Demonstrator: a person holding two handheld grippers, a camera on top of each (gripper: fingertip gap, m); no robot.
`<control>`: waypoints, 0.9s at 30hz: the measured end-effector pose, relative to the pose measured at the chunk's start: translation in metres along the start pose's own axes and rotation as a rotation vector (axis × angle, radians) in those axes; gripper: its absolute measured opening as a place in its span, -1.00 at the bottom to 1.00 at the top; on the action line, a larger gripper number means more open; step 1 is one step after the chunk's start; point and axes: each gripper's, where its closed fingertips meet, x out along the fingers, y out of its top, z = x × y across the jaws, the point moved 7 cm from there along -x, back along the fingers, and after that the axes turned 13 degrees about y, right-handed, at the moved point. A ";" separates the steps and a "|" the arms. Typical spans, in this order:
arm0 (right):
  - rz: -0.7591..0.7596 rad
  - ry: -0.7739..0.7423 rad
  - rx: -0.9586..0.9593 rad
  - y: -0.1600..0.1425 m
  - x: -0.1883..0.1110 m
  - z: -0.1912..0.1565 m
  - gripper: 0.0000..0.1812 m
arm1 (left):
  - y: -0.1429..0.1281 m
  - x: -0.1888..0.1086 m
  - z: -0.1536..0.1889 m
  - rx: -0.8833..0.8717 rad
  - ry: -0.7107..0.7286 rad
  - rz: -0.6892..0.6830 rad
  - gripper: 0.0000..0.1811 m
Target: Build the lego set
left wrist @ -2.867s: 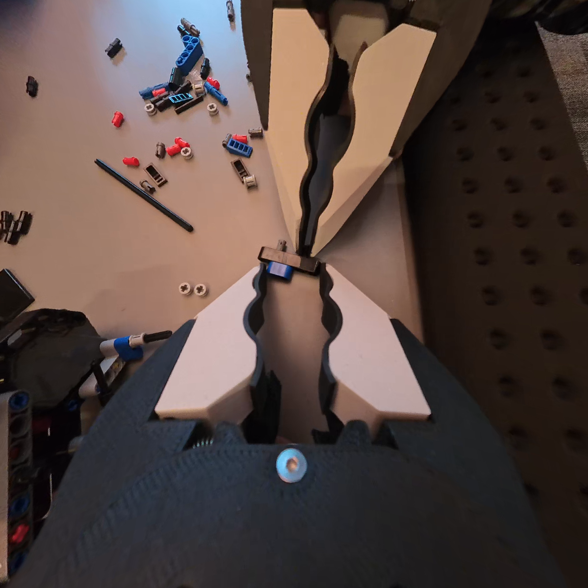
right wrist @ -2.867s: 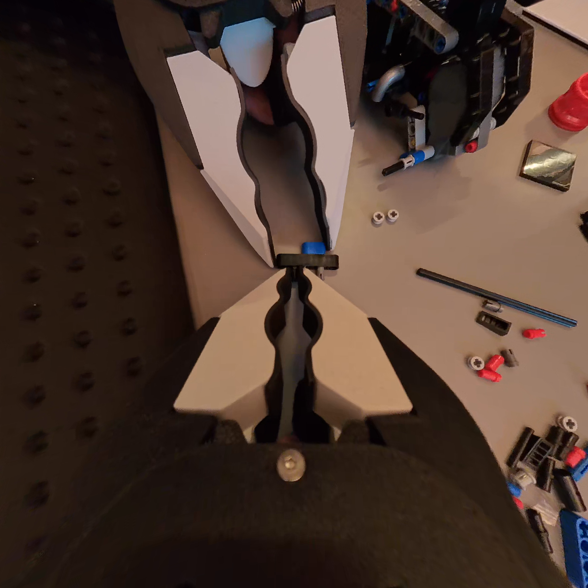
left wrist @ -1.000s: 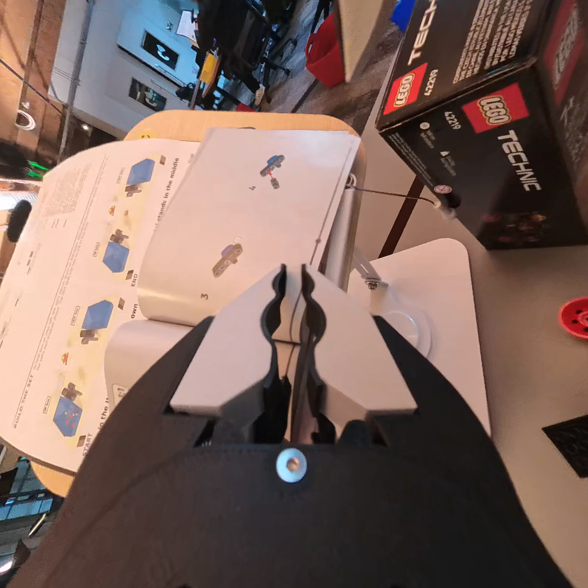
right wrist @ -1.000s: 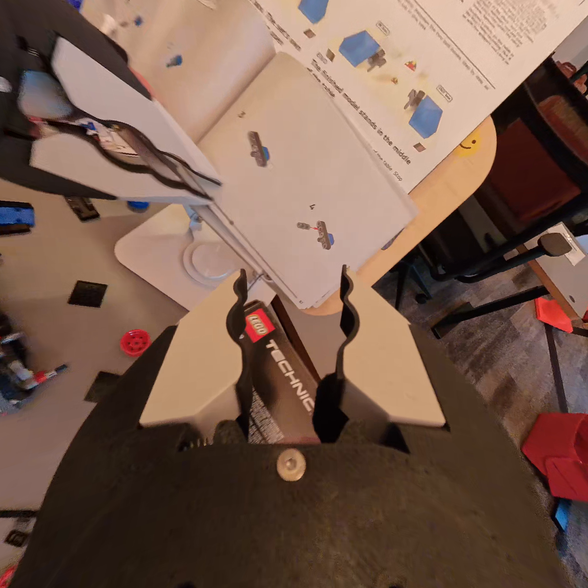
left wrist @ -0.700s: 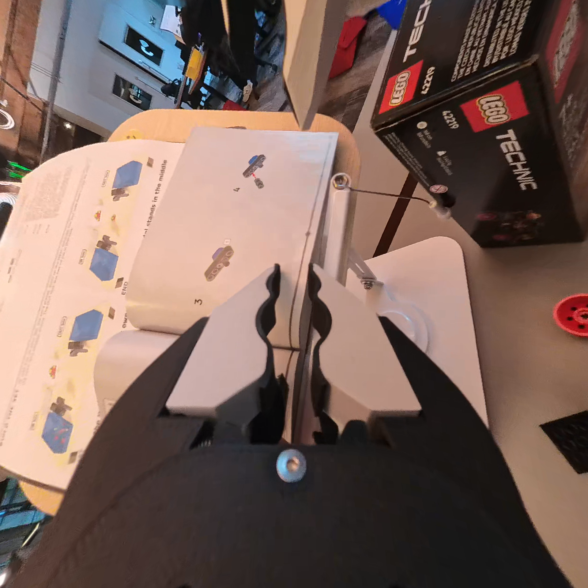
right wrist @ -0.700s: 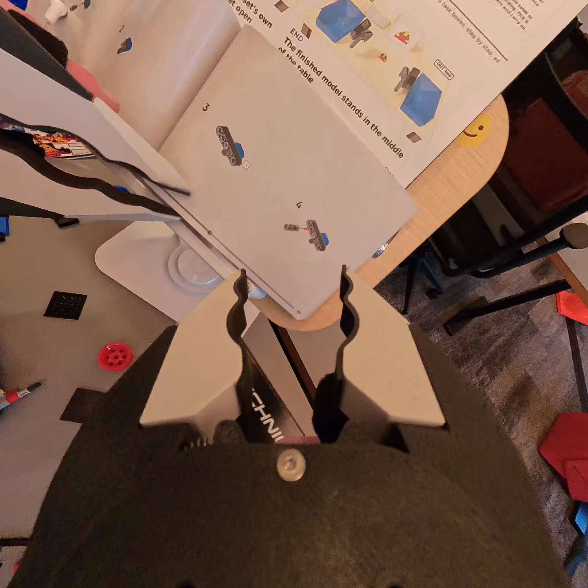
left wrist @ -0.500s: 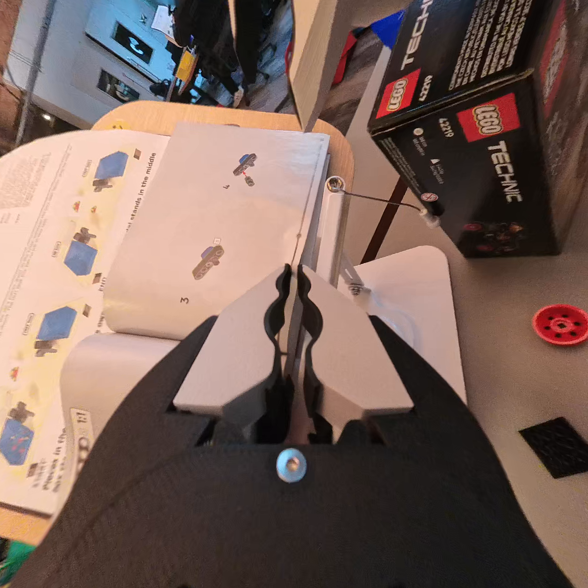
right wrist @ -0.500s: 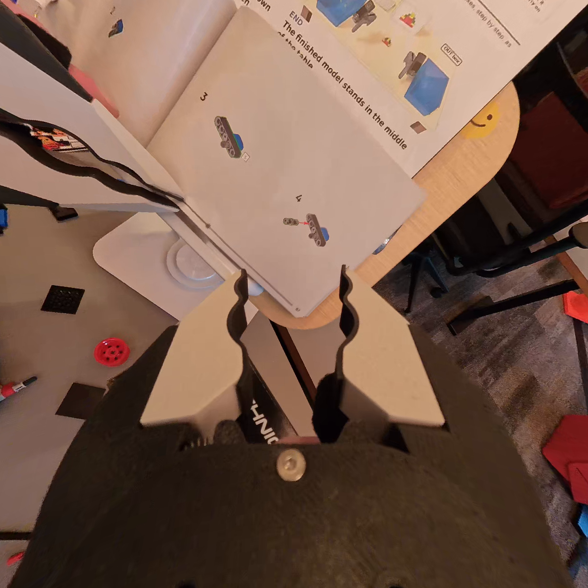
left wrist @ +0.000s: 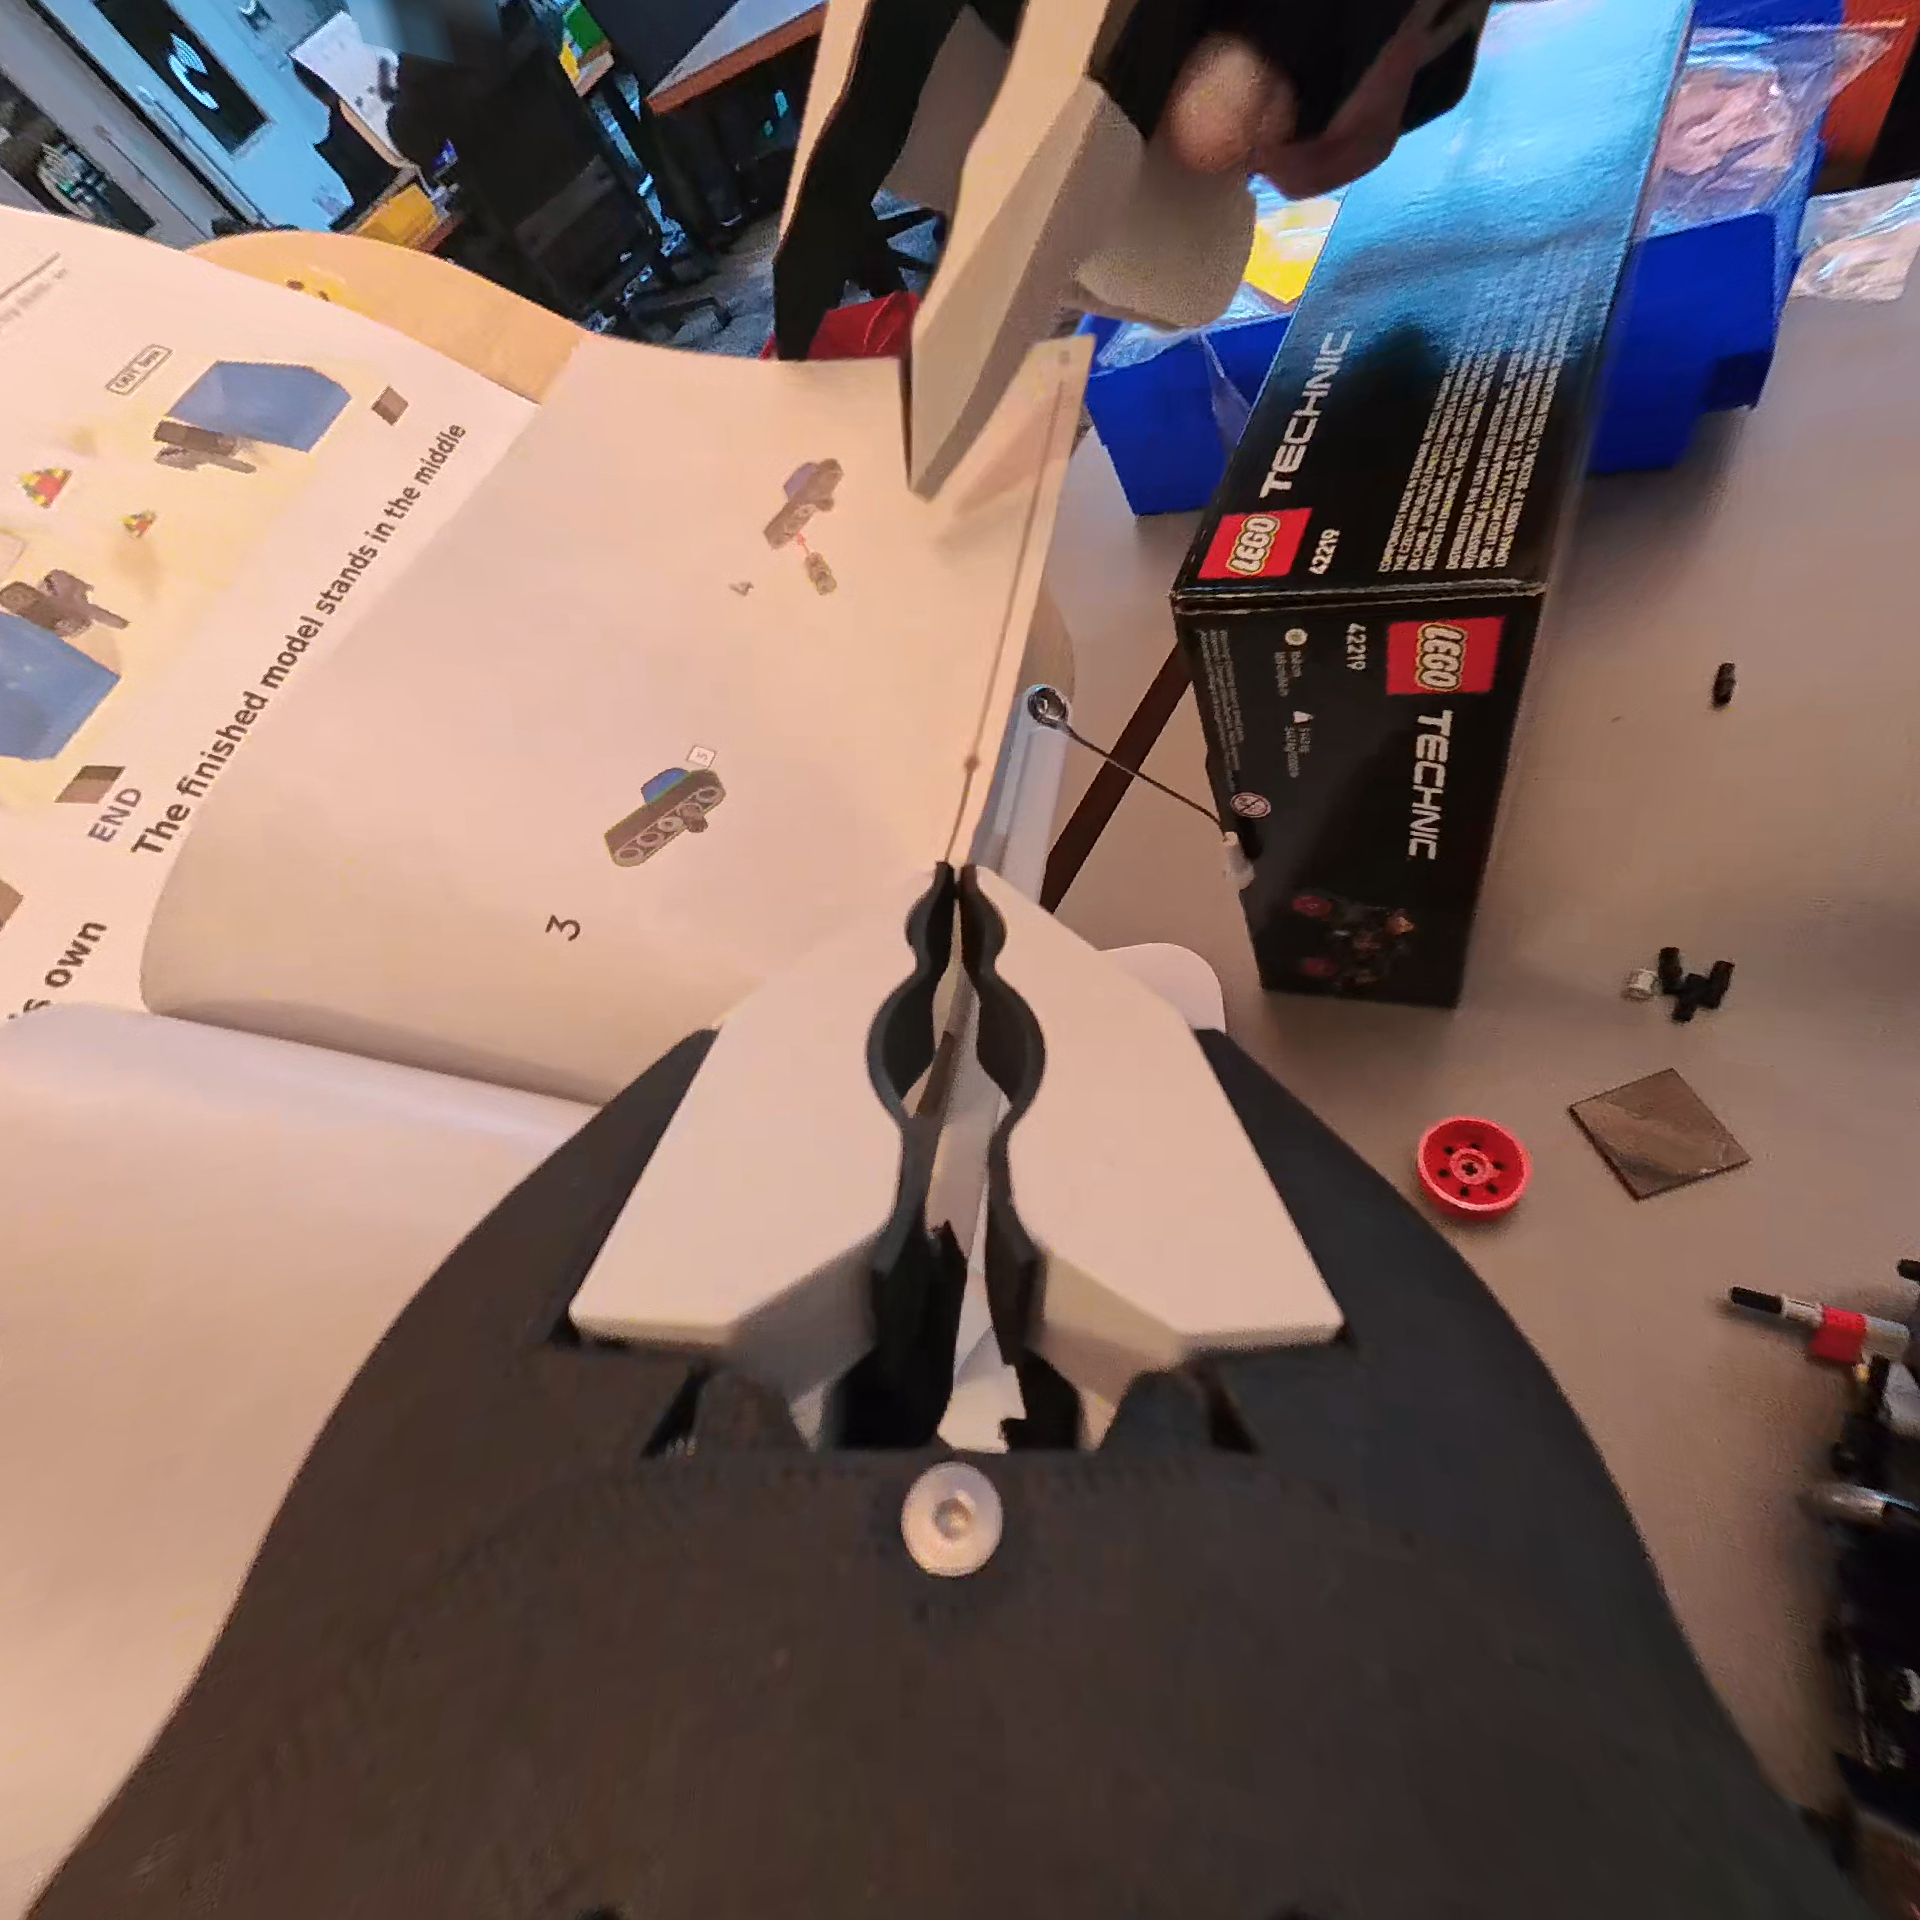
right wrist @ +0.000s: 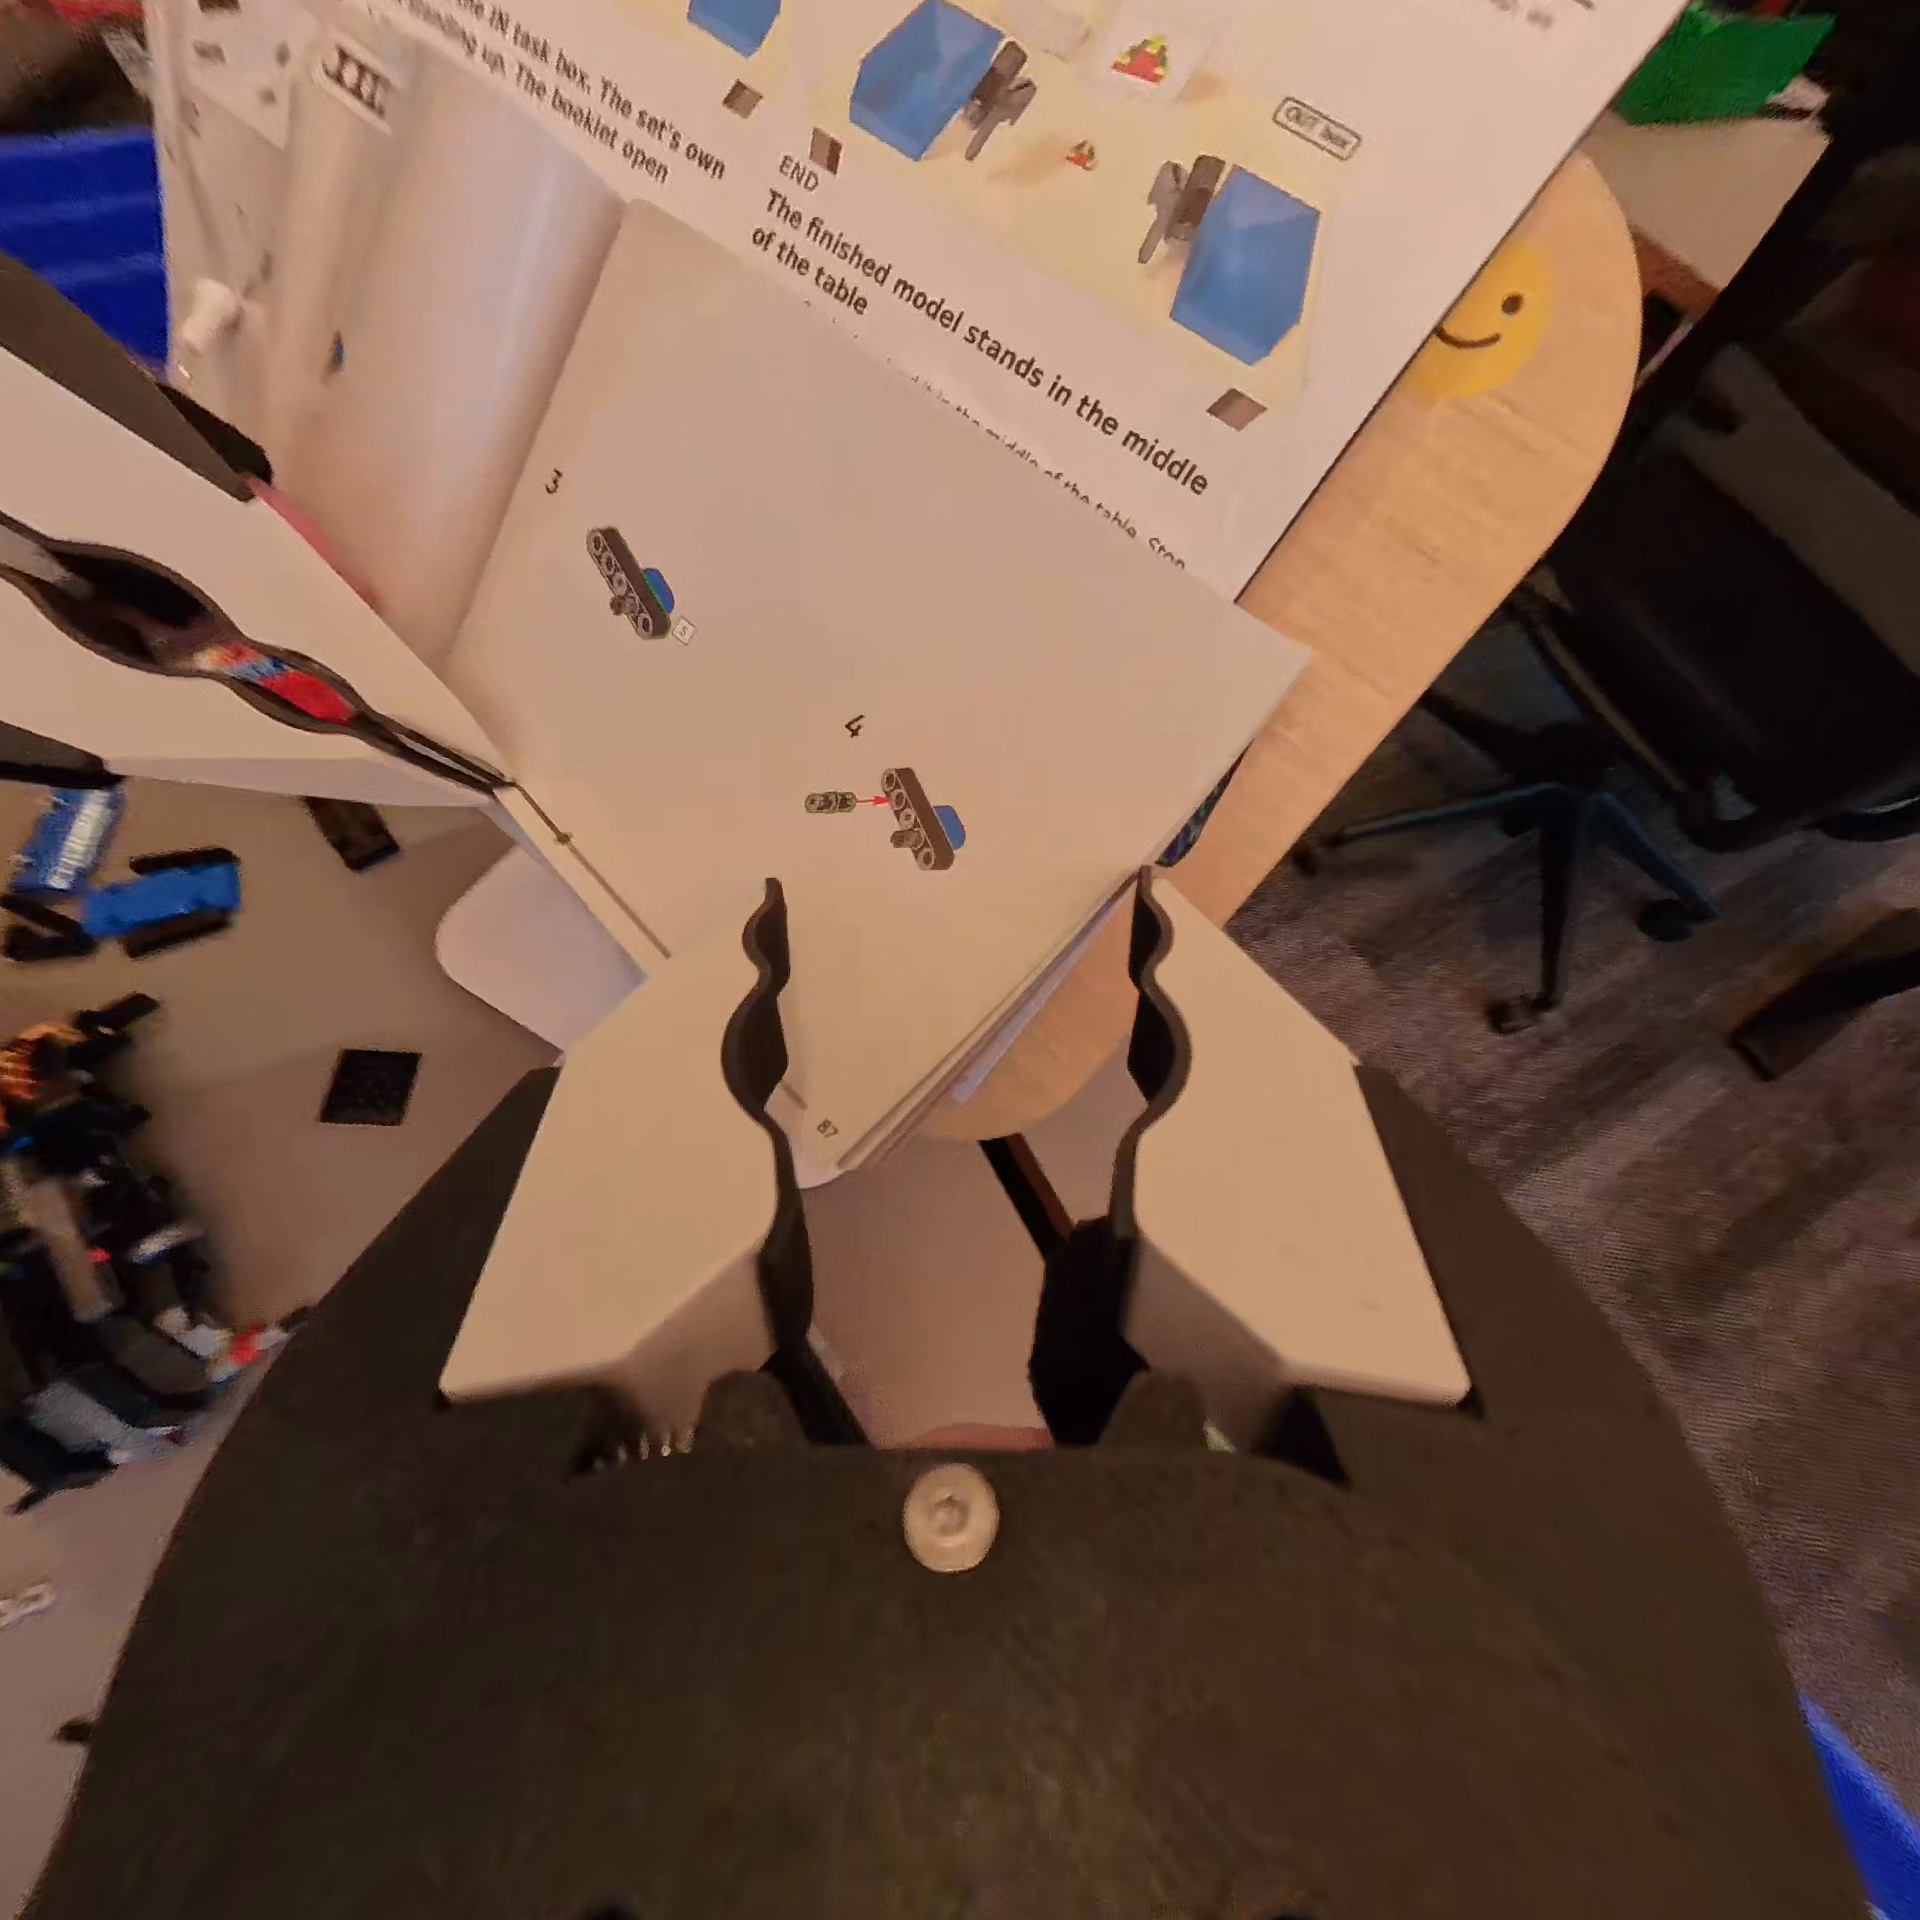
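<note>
Open booklet point(right wrist: 831, 582) — jaws apart, bricks point(right wrist: 94, 1195) perhaps blurred

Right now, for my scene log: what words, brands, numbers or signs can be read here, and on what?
I don't copy writing out; here is what carries it.
Black set box: red logo, white lettering, fine print.
Instruction booklet: step numerals by part drawings, tiny page number at a corner.
Large printed sheet: bold lines, small boxed labels, partly blurred.
Wooden board: yellow smiley sticker, no words.

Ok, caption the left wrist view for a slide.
Left hand-held gripper shut on the instruction booklet page edge, set box and red wheel alongside.
</note>
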 end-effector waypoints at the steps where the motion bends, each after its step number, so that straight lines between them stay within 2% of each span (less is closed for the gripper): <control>1: 0.010 0.022 0.031 -0.002 -0.002 0.001 -0.28 | 0.000 0.000 0.000 -0.002 -0.004 0.000 -1.00; 6: -0.016 0.096 0.146 -0.021 -0.004 0.005 -0.28 | 0.000 0.000 0.000 -0.007 -0.017 -0.007 -1.00; 10: 0.050 0.171 0.176 -0.021 -0.008 0.001 -0.34 | 0.000 0.000 0.000 -0.012 -0.020 -0.006 -1.00; 19: 0.091 0.121 0.133 -0.019 -0.028 -0.002 -0.45 | 0.001 0.000 -0.001 -0.038 -0.054 -0.016 -1.00; 27: 0.078 0.149 0.150 -0.028 -0.028 -0.003 -0.45 | 0.001 0.001 -0.002 -0.055 -0.076 -0.022 -1.00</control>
